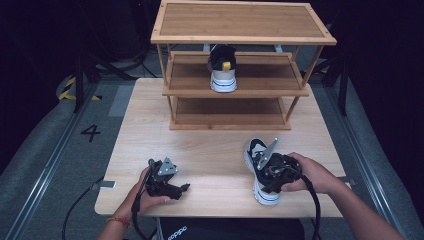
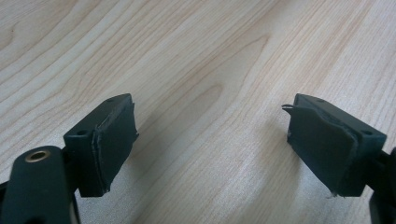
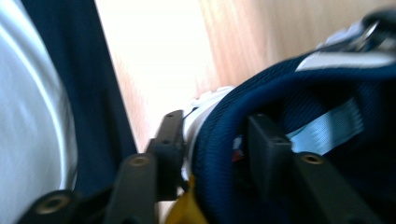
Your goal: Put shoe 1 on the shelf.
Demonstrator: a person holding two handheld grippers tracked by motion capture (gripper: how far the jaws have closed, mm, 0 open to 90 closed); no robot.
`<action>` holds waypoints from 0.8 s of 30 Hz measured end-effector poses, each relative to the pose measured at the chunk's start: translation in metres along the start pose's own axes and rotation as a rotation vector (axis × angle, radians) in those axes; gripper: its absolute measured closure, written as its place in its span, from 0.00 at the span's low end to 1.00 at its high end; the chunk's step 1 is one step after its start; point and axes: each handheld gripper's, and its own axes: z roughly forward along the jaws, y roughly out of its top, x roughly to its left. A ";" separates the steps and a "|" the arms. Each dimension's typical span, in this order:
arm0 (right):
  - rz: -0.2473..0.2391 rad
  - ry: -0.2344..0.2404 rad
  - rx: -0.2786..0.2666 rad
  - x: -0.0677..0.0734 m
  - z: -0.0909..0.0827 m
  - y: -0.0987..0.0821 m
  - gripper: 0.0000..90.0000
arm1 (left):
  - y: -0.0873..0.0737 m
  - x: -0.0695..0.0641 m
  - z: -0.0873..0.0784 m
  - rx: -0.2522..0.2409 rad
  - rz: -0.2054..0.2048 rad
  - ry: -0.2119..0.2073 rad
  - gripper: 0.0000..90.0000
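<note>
A navy and white sneaker [image 1: 256,150] lies on the table at the front right, toe pointing away. My right gripper [image 1: 270,184] is at its heel. In the right gripper view the jaws of that gripper [image 3: 217,140] straddle the padded navy heel collar [image 3: 280,88], one jaw outside the white heel and one inside the shoe, open around it; the picture is blurred. My left gripper [image 1: 180,187] rests low over the table at the front left. Its pads [image 2: 112,140] stand wide apart, and the left gripper [image 2: 210,144] has only bare wood between them. A matching sneaker [image 1: 222,70] stands on the rack's middle shelf.
A three-tier bamboo shoe rack [image 1: 240,37] stands at the table's far side, with bare boards on its top and bottom shelves. The light wooden table [image 1: 210,145] stretches between the rack and the hands. A grey floor with a rail runs along the table's left.
</note>
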 end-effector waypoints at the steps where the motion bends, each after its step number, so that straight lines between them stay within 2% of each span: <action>1: -0.003 -0.011 0.000 0.000 -0.001 0.000 0.58 | 0.000 0.000 0.000 0.000 0.000 0.000 0.18; 4: -0.014 -0.026 -0.020 -0.001 -0.005 -0.005 0.52 | 0.000 0.000 0.000 -0.002 0.000 0.001 0.18; 7: -0.021 -0.008 -0.022 0.001 -0.006 -0.011 0.51 | 0.000 0.000 0.000 -0.002 -0.005 0.000 0.18; 10: -0.046 -0.037 0.005 0.005 0.001 -0.015 0.60 | 0.000 -0.001 0.000 -0.003 -0.004 0.006 0.18; 11: -0.062 -0.026 0.000 0.005 0.002 -0.017 0.63 | -0.001 -0.001 0.000 -0.003 -0.007 0.007 0.18; 17: -0.084 0.000 0.006 0.005 0.001 -0.014 0.71 | -0.001 -0.001 -0.001 0.000 -0.013 0.008 0.18; 19: -0.087 0.022 -0.023 0.004 -0.001 -0.013 0.74 | -0.001 -0.001 -0.001 -0.001 -0.010 0.006 0.18; 24: -0.108 0.005 -0.019 0.007 -0.002 -0.007 0.75 | -0.001 0.000 -0.001 -0.003 -0.005 0.004 0.18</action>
